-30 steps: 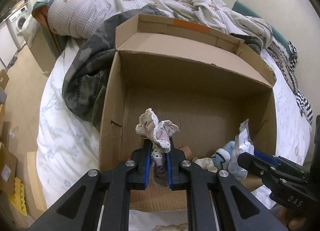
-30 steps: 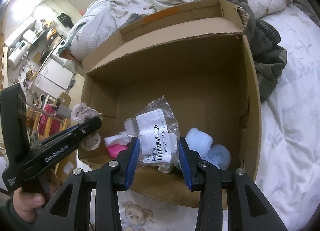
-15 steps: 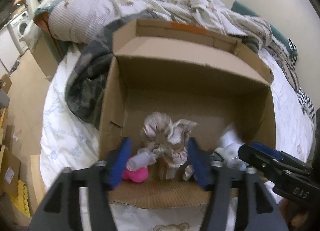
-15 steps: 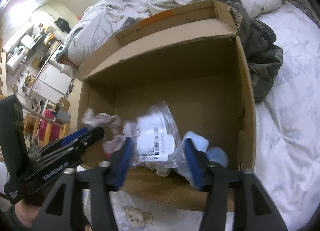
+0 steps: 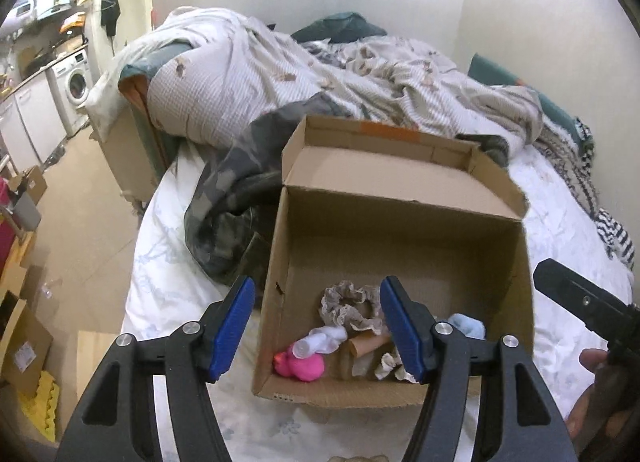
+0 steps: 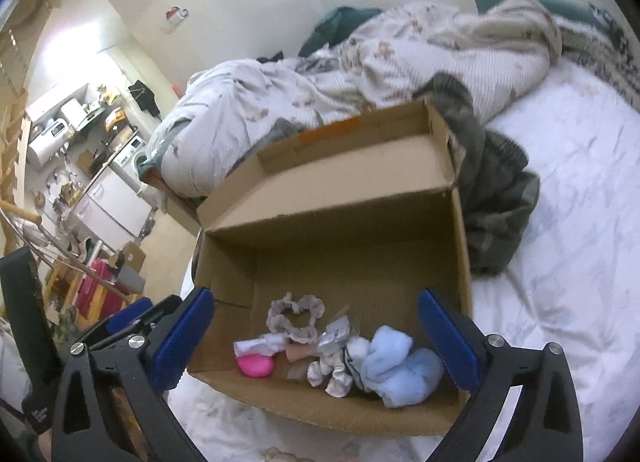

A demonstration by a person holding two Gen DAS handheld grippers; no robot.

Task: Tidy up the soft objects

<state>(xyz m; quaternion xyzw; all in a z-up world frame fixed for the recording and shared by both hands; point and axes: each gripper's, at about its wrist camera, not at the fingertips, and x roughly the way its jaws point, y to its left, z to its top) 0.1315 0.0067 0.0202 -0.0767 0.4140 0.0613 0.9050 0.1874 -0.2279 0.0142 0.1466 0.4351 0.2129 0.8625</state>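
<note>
An open cardboard box (image 5: 400,218) (image 6: 332,230) sits on the bed. Inside lie a lacy beige scrunchie (image 5: 350,306) (image 6: 296,312), a pink soft item (image 5: 300,366) (image 6: 254,365), a white sock (image 5: 320,342) (image 6: 260,344), a clear plastic packet (image 6: 334,336), a white-grey soft item (image 6: 340,366) and a light blue plush (image 5: 466,326) (image 6: 400,366). My left gripper (image 5: 316,332) is open and empty above the box's near edge. My right gripper (image 6: 316,342) is open and empty, also above the near edge.
A camouflage garment (image 5: 228,214) (image 6: 492,198) lies beside and behind the box. A rumpled duvet (image 5: 320,70) (image 6: 360,74) covers the far bed. White sheet (image 6: 568,222) lies to the right. Floor, cardboard boxes (image 5: 24,346) and a washing machine (image 5: 74,86) are at left.
Both grippers opened and let go: the scrunchie and the plastic packet dropped into the box. Both grippers pulled back and up from the box.
</note>
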